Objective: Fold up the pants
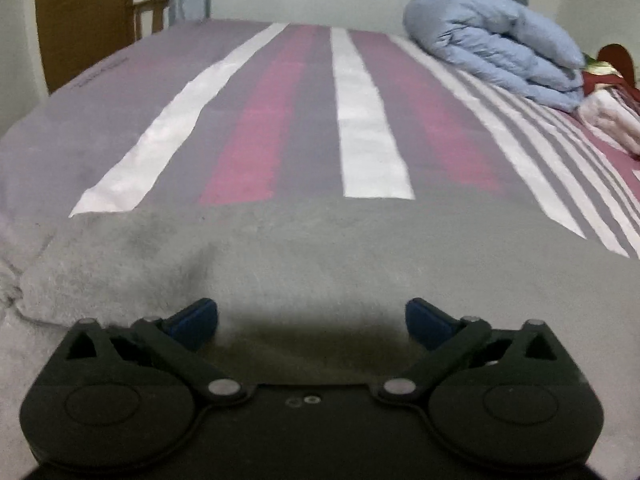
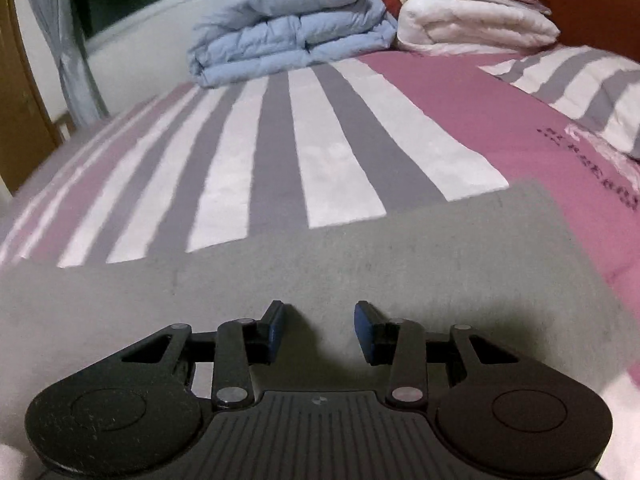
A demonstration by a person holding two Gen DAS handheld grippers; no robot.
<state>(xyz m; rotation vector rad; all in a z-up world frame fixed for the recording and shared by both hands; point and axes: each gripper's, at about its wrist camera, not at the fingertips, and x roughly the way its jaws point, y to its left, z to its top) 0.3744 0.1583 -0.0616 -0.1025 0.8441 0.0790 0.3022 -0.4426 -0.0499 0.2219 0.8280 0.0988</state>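
Observation:
Grey pants (image 1: 320,252) lie flat on the striped bed, filling the lower half of the left wrist view. They also show in the right wrist view (image 2: 360,256), with a far corner at the right. My left gripper (image 1: 312,312) is wide open just above the grey cloth and holds nothing. My right gripper (image 2: 320,320) is open with a narrower gap, also over the cloth and empty. The blue fingertips (image 2: 365,326) stand apart from each other.
The bed sheet (image 1: 360,128) has pink, grey and white stripes. A folded light blue duvet (image 2: 288,36) and white and red bedding (image 2: 472,24) sit at the far end. A striped pillow (image 2: 592,88) lies at the right. A wooden door (image 1: 80,20) and curtain stand beyond the bed.

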